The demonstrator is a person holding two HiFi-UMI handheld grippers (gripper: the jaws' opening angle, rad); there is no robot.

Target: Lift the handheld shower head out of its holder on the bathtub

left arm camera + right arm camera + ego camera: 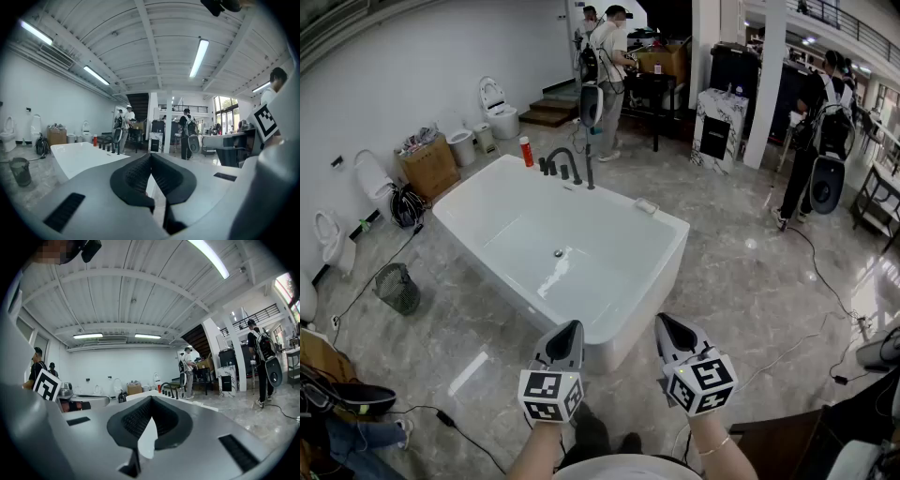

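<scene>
A white freestanding bathtub (661, 258) stands in the middle of the floor. On its far rim are black taps with a curved spout (565, 156) and a thin upright black shower head (590, 171) in its holder. My left gripper (570, 330) and right gripper (665, 323) hover side by side at the tub's near corner, far from the taps. Both are shut with nothing between the pads. In the left gripper view the tub (79, 156) and taps (108, 146) lie ahead on the left. In the right gripper view the taps (169, 391) show far ahead.
A red bottle (526, 151) stands on the tub's far corner. A wire bin (397, 288), a cardboard box (428, 165) and toilets (499, 109) line the left wall. Cables run over the marble floor. People stand at the back (609, 66) and right (818, 141).
</scene>
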